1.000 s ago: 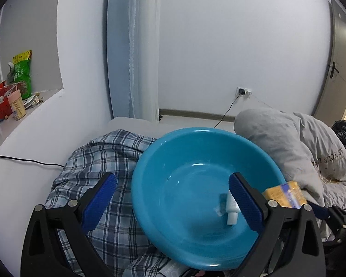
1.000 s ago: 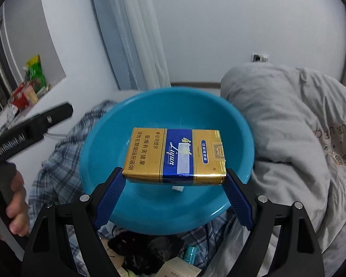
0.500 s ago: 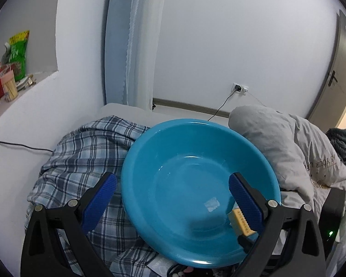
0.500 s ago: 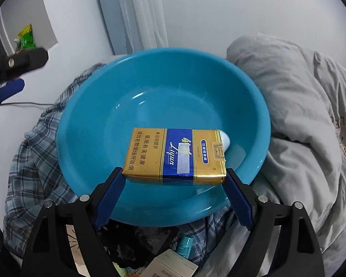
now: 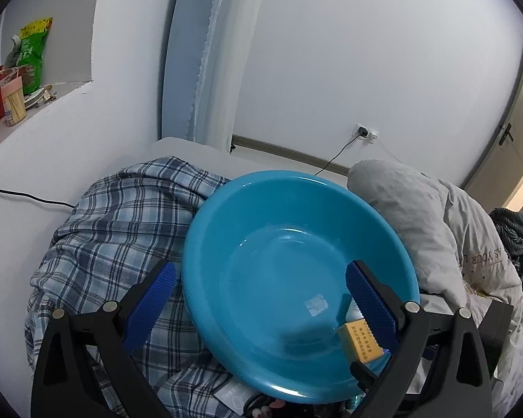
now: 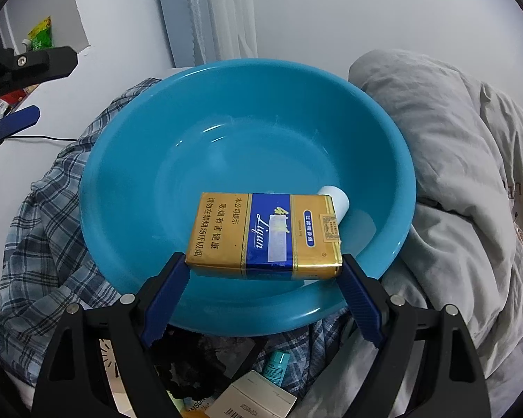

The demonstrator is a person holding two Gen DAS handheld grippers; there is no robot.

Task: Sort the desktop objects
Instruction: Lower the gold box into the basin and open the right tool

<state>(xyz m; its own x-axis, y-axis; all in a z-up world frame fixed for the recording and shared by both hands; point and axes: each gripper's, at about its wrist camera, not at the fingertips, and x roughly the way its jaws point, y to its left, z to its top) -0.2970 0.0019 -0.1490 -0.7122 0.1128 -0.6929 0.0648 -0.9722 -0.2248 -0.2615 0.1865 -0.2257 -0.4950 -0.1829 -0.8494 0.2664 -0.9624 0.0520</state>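
A gold and blue cigarette pack point(image 6: 265, 233) is clamped end to end between the blue pads of my right gripper point(image 6: 263, 268), low inside a large blue basin point(image 6: 139, 174). Behind the pack a white tube point(image 6: 338, 202) lies on the basin floor. In the left wrist view my left gripper point(image 5: 261, 278) is open and holds nothing, its jaws straddling the near left part of the basin point(image 5: 205, 216). One end of the pack point(image 5: 361, 343) shows beside its right finger.
The basin rests on a plaid shirt point(image 5: 122, 216) with a grey quilt point(image 6: 453, 160) at its right. Below the basin lie a pale box point(image 6: 258, 397), a teal bottle point(image 6: 275, 362) and black beads point(image 6: 177, 369). Snack bags point(image 5: 28, 52) stand on a ledge at the left.
My right gripper has come down with the pack from above the basin into its bowl. The left gripper has rolled slightly and stays open.
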